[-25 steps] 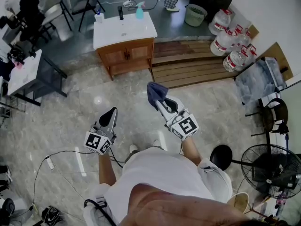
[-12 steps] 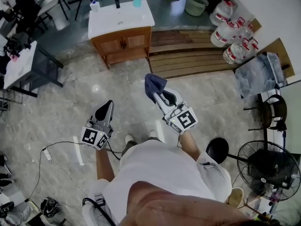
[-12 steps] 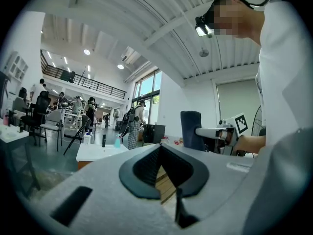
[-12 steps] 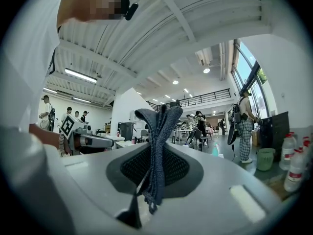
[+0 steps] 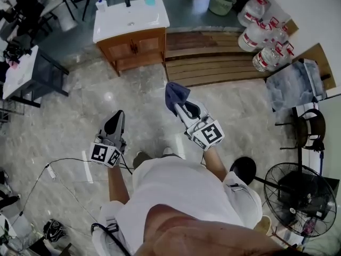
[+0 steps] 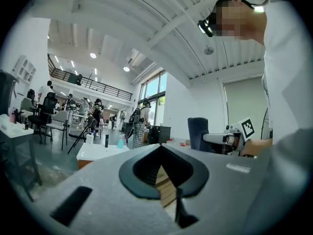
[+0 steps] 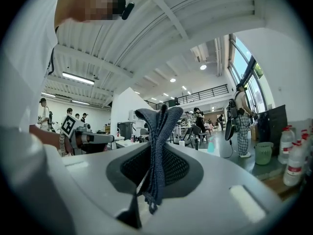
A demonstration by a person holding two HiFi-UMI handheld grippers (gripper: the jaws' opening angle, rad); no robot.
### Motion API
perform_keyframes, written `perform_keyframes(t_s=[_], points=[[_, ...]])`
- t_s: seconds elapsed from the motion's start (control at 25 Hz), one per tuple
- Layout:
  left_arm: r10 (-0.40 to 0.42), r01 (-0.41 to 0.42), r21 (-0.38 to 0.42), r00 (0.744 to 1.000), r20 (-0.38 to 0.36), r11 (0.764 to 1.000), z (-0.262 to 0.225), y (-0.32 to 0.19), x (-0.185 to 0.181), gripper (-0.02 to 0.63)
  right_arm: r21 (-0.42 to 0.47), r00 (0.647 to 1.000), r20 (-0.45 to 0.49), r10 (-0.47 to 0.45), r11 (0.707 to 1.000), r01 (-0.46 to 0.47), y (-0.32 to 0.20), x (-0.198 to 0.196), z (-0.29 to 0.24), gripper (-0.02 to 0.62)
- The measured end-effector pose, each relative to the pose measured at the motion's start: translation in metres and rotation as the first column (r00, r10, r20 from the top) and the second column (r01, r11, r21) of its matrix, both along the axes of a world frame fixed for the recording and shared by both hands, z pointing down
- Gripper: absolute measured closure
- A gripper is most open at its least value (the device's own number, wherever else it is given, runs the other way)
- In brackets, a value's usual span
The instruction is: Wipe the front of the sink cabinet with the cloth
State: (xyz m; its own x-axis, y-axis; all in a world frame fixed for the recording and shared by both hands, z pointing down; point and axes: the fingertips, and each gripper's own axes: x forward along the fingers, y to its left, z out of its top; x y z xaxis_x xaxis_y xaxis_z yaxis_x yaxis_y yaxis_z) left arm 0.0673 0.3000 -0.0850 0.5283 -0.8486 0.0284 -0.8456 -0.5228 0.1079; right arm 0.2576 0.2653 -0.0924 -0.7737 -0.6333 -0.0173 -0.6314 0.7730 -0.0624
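Observation:
The wooden sink cabinet [image 5: 133,47] with a white basin top [image 5: 130,19] stands far ahead at the upper left of the head view, and small in the left gripper view [image 6: 100,154]. My right gripper [image 5: 178,104] is shut on a folded dark blue cloth [image 5: 176,96], which sticks up between its jaws in the right gripper view [image 7: 159,146]. My left gripper [image 5: 115,122] hangs lower left, shut with nothing in it [image 6: 159,173]. Both grippers are well short of the cabinet, over the marble floor.
A wooden step platform [image 5: 213,63] lies right of the cabinet, with water jugs [image 5: 261,36] beyond. A dark table [image 5: 29,73] stands left. A fan [image 5: 295,193], stool [image 5: 242,169] and chair [image 5: 309,132] are at right. Cables [image 5: 58,180] trail on the floor.
The view has shifted so the cabinet sits higher and further left in the head view. Both grippers keep their hold and pose; the left one has drifted slightly left.

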Motion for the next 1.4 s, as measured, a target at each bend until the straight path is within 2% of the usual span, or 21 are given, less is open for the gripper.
perform_keyframes(t_s=[0.2, 0.36, 0.48, 0.68, 0.84, 1.04, 1.2, 1.4], points=[[-0.001, 0.001, -0.003, 1.000, 0.019, 1.000, 0.000, -0.012, 0.010, 0.606, 0.001, 1.000, 0.028, 0.001, 1.000, -0.001, -0.014, 0.010, 0.004, 0.538], [-0.007, 0.007, -0.008, 1.000, 0.015, 1.000, 0.004, -0.029, -0.002, 0.606, -0.003, 1.000, 0.028, -0.012, 1.000, 0.012, -0.031, -0.005, 0.010, 0.538], [0.000, 0.000, -0.018, 1.000, -0.015, 1.000, 0.009, -0.051, -0.018, 0.606, -0.010, 1.000, 0.025, -0.011, 1.000, 0.012, -0.049, -0.022, 0.014, 0.538], [0.041, -0.042, -0.017, 0.998, -0.045, 0.999, 0.017, -0.117, -0.056, 0.606, -0.014, 1.000, 0.014, 0.023, 1.000, -0.023, -0.102, -0.055, 0.015, 0.538], [0.085, -0.086, -0.011, 0.995, -0.050, 0.996, 0.016, -0.184, -0.097, 0.606, -0.003, 0.998, -0.007, 0.062, 0.998, -0.062, -0.162, -0.098, 0.010, 0.538], [0.116, -0.117, 0.000, 0.988, -0.106, 0.993, 0.002, -0.264, -0.147, 0.606, -0.047, 0.994, -0.021, 0.112, 0.993, -0.113, -0.232, -0.151, 0.014, 0.538], [0.146, -0.145, 0.015, 0.986, -0.082, 0.989, -0.007, -0.313, -0.171, 0.606, -0.064, 0.993, -0.022, 0.116, 0.991, -0.117, -0.271, -0.185, 0.017, 0.538], [0.131, -0.131, -0.003, 0.990, -0.054, 0.991, -0.004, -0.351, -0.184, 0.606, -0.049, 0.996, -0.032, 0.088, 0.995, -0.090, -0.310, -0.203, 0.012, 0.538]])
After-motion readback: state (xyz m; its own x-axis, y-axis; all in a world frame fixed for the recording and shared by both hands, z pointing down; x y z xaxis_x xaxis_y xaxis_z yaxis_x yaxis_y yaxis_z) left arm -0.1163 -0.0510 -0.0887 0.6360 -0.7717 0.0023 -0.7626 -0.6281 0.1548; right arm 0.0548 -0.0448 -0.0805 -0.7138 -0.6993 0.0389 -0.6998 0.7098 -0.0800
